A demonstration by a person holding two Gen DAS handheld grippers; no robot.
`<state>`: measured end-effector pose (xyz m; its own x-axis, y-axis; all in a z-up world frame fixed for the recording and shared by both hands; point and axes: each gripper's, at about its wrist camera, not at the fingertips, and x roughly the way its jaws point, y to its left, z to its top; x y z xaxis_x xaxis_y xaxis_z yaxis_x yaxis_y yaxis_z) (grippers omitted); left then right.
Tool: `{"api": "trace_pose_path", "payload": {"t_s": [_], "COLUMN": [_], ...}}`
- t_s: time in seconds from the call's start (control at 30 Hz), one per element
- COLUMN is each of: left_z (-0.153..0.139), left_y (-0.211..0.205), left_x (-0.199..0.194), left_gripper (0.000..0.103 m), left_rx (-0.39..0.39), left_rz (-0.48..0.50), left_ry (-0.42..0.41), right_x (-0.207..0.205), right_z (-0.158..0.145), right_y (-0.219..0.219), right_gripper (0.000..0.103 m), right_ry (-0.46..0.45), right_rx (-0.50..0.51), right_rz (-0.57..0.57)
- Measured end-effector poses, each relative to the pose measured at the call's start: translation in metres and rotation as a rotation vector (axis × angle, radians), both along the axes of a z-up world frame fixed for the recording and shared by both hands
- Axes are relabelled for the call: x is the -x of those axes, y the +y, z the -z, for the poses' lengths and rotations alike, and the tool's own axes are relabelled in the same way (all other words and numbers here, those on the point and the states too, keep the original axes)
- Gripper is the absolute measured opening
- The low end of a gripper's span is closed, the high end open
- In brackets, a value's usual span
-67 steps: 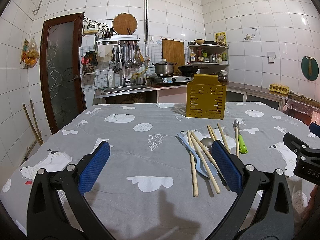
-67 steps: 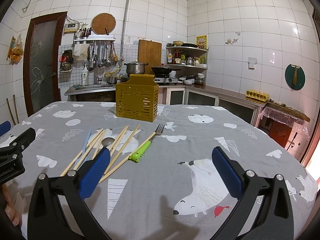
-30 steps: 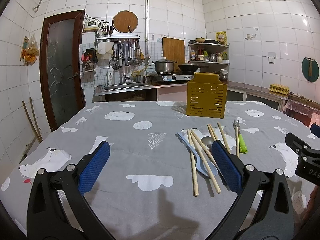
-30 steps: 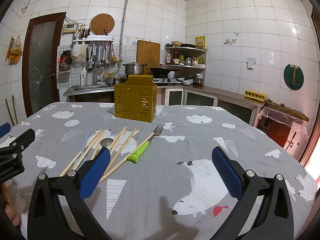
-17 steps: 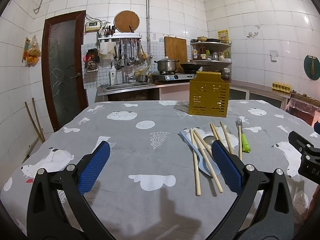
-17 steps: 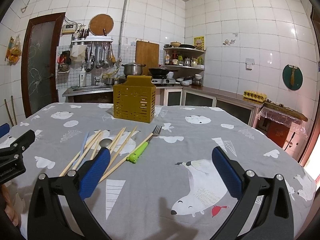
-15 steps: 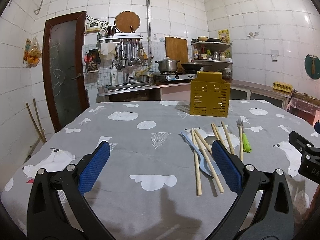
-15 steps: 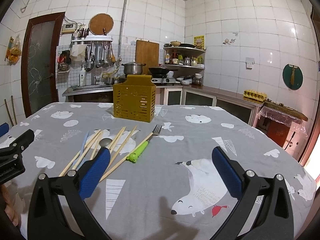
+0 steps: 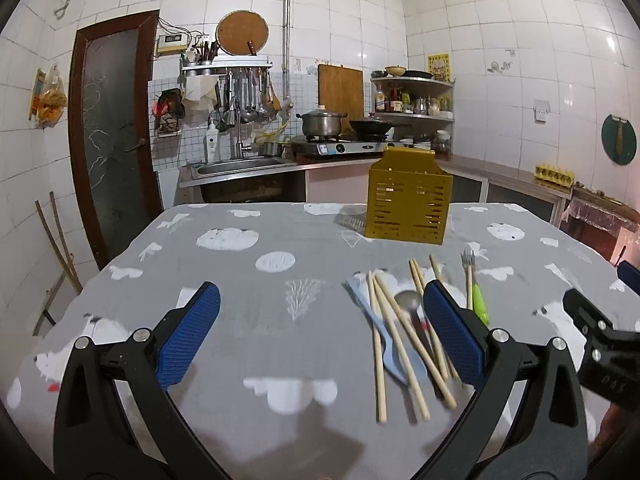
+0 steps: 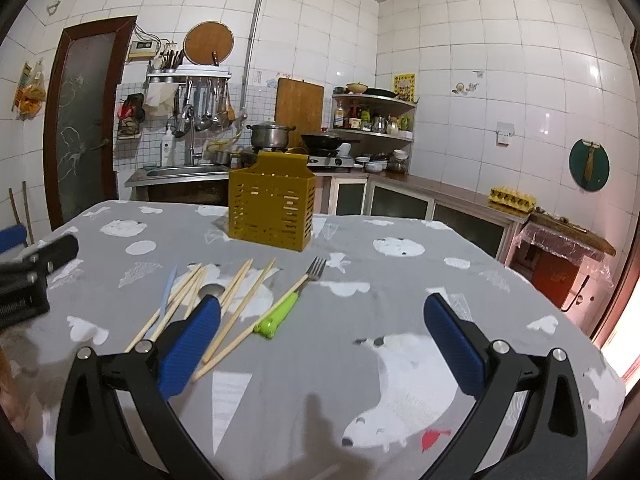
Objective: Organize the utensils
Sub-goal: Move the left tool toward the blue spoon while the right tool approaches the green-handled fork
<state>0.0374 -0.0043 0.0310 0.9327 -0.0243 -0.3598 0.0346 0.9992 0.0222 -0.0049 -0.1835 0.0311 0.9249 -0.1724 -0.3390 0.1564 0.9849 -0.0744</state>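
Hovering low over the grey printed cloth on the counter point(image 9: 280, 332), the left hand-held gripper point(image 9: 320, 334) has its blue-padded fingers spread wide with nothing between them. Far left in the room stands a dark-framed door point(image 9: 108, 136), then a wall rack of hanging ladles point(image 9: 240, 92) above a steel sink point(image 9: 240, 166), and a pot point(image 9: 322, 122) on the stove behind.

Moving right across the cloth, the utensils lie in a loose heap: a pale blue spoon point(image 9: 384, 340) under crossed wooden chopsticks point(image 9: 378, 344), a metal spoon point(image 9: 408, 300) among them, and a green-handled fork point(image 9: 474, 292) just to their right. The left gripper's right finger point(image 9: 452, 336) covers part of the heap from this camera. Beyond the heap, well apart from it, a yellow slotted utensil holder point(image 9: 408, 208) stands upright near the far edge of the counter.

Over to the right wrist view: the right hand-held gripper point(image 10: 320, 340) also hangs wide open and empty, above a polar bear print right of the utensils. Its left finger point(image 10: 190, 348) overlaps the near ends of the chopsticks point(image 10: 236, 292). The fork point(image 10: 290, 300) points toward the holder point(image 10: 270, 212). Nothing stands between the heap and the holder. Farther right, corner shelves of jars point(image 10: 372, 120) and an egg tray point(image 10: 512, 198) sit along the tiled wall.
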Motion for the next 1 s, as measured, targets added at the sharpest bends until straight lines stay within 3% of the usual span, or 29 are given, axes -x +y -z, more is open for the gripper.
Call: {"api": "trace_pose_path", "payload": {"t_s": [0.33, 0.47, 0.67, 1.0], "left_z": [-0.016, -0.008, 0.007, 0.048], "left_y": [-0.01, -0.01, -0.018, -0.016], "left_x": [-0.061, -0.094, -0.129, -0.173], "left_gripper": [0.098, 0.098, 0.098, 0.098], "left_rx": [-0.036, -0.011, -0.051, 0.002], "left_rz": [-0.026, 0.001, 0.027, 0.04], "left_ry": [0.027, 0.101, 0.181, 0.36], "right_x": [-0.044, -0.07, -0.115, -0.185], "right_z": [-0.002, 0.004, 0.012, 0.043], "right_y": [-0.015, -0.021, -0.032, -0.043], "right_gripper": [0.099, 0.099, 0.099, 0.099], "right_ry": [0.074, 0.133, 0.222, 0.382], "right_rx": [-0.097, -0.112, -0.125, -0.093], "right_rz": [-0.033, -0.016, 0.003, 0.052]}}
